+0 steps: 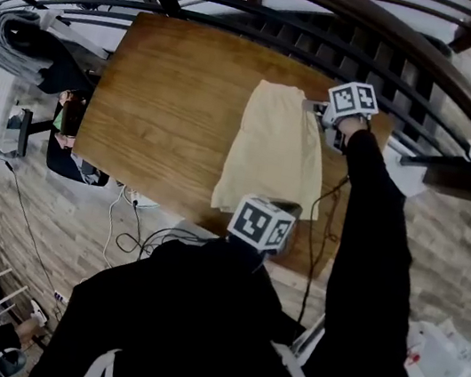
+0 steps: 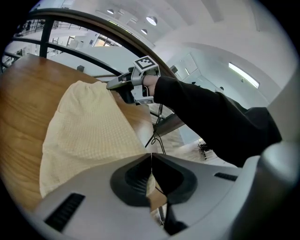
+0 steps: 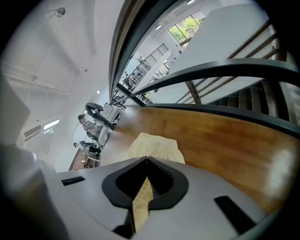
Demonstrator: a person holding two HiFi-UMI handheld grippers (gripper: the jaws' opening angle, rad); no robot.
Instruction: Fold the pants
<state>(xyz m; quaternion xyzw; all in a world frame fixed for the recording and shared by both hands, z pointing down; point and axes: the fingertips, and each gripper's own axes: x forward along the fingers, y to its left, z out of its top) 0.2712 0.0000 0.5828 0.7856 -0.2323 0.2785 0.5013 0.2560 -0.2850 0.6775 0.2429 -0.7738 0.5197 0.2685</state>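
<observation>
Two grippers are clenched on one pair of pale yellow pants (image 1: 274,149) spread on a brown wooden table (image 1: 170,99). In the head view the left gripper (image 1: 284,210) sits at the near edge of the table, at the right corner of the pants' near end. Its own view shows the jaws pressed together with a sliver of yellow cloth pinched between them. The rest of the garment spreads away ahead and to the left.

The right gripper (image 1: 315,107) sits at the far right corner of the pants, reached by an arm in a black sleeve (image 1: 372,234). In the right gripper view the jaws are closed on a narrow strip of the same yellow cloth. That strip runs down between the dark pads, with the main body of the pants lying just beyond the jaw tips.

From the head view the pants lie flat, long axis running from the near table edge toward the far edge, leaning slightly left at the far end. The near end is wider than the far end. Both grippers hold the same long right-hand side. The left side lies on the wood. A dark curved railing (image 1: 249,9) runs past the far side of the table.
</observation>
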